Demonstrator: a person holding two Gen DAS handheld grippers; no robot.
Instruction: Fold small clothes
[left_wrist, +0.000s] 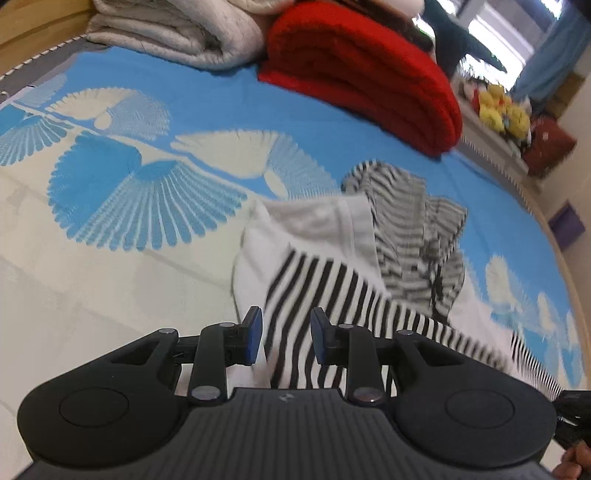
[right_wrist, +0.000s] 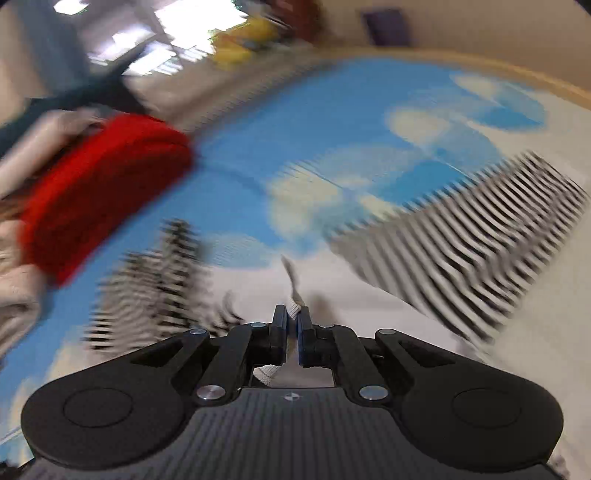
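Note:
A white garment with a black-and-white striped panel (left_wrist: 317, 284) lies on the blue and cream bedspread (left_wrist: 147, 192). My left gripper (left_wrist: 286, 334) is open, its blue-padded jaws apart just above the striped panel, holding nothing. A crumpled grey-striped garment (left_wrist: 417, 236) lies just beyond it. My right gripper (right_wrist: 293, 325) is shut on a white ribbed edge of the garment (right_wrist: 293, 295). The striped panel (right_wrist: 480, 236) shows to its right. The right wrist view is heavily blurred.
A folded red blanket (left_wrist: 365, 77) and folded grey-white blankets (left_wrist: 173, 33) lie at the far side of the bed. Yellow plush toys (left_wrist: 502, 107) and a red box (left_wrist: 550, 144) sit on a shelf beyond. The bed's wooden edge (left_wrist: 565, 258) runs along the right.

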